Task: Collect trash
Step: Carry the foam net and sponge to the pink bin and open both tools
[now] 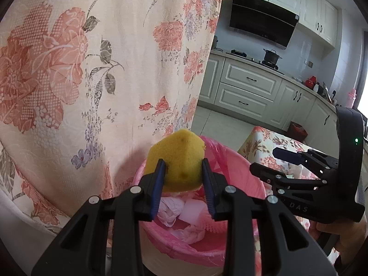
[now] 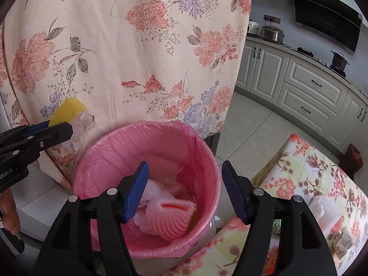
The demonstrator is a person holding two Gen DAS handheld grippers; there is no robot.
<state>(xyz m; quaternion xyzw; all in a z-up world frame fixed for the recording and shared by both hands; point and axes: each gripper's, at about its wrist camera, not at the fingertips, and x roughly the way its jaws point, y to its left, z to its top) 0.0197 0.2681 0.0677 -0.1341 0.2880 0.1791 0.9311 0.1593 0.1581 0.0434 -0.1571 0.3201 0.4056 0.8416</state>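
Yellow foam sponge (image 1: 181, 161) sits clamped between the blue-padded fingers of my left gripper (image 1: 184, 179), held above the near rim of the round bin lined with a pink plastic bag (image 2: 147, 128). My right gripper (image 2: 184, 191) hangs over the same bin, fingers apart and holding nothing. Crumpled white tissue (image 1: 170, 209) lies inside the bin.

The sponge (image 1: 181, 161) is yellow and squashed, pinched between two blue pads up above the bin (image 2: 147, 138). The bin is round with a pink bag inside. White tissues (image 1: 171, 209) and a pink ridged thing (image 2: 174, 220) lie in it.
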